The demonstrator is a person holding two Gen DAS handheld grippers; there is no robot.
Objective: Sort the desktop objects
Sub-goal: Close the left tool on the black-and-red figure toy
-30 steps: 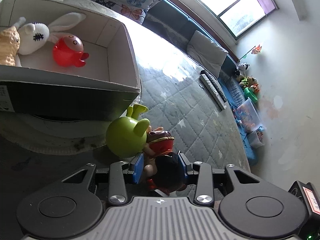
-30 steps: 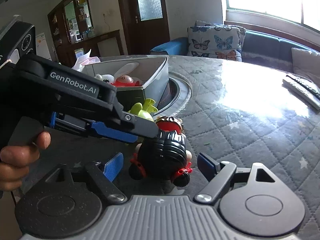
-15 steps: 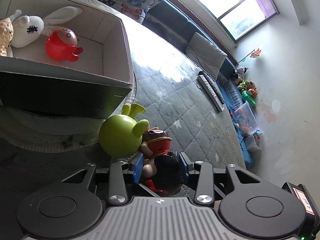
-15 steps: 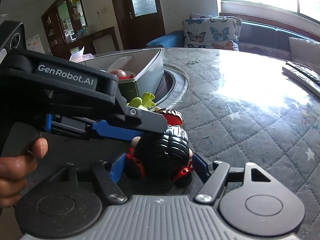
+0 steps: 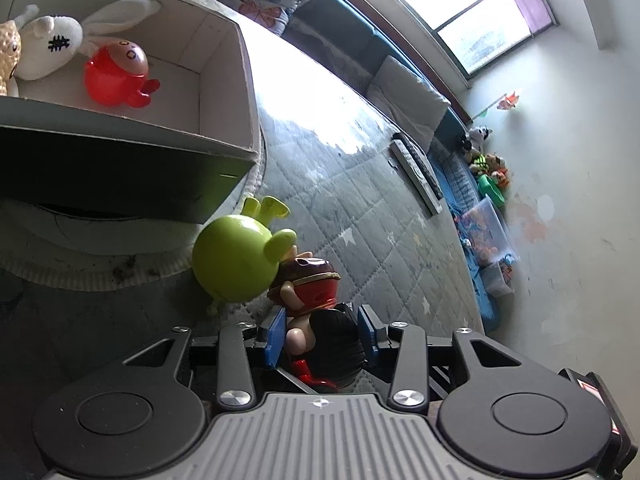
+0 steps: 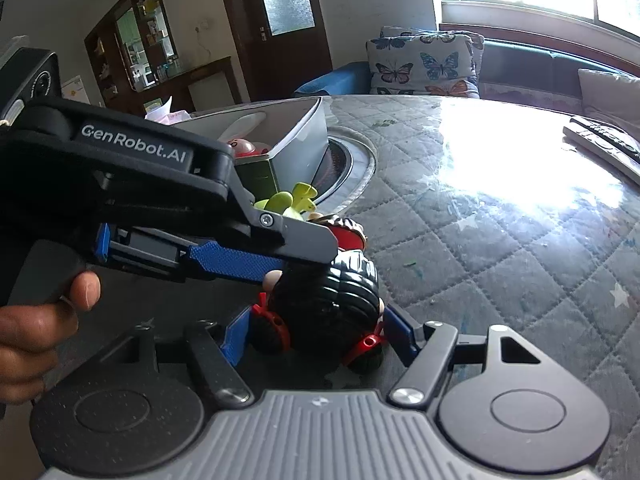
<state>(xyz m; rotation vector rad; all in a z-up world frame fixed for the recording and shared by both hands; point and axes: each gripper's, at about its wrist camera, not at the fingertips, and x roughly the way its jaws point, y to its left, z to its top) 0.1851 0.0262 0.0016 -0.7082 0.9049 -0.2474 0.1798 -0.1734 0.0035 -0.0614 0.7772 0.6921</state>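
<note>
Nearest, the right gripper (image 6: pixel 316 334) is clamped on the black-haired doll (image 6: pixel 326 304), blue pads against both sides of its head. The left gripper (image 5: pixel 322 330) brackets the same doll across its body, its pads beside the doll; whether they press cannot be told. The doll lies on the quilted table (image 5: pixel 360 184), touching the green alien toy (image 5: pixel 236 264). Beyond stands the open box (image 5: pixel 224 80), holding a red toy (image 5: pixel 116 80) and white plush rabbit (image 5: pixel 52 48).
</note>
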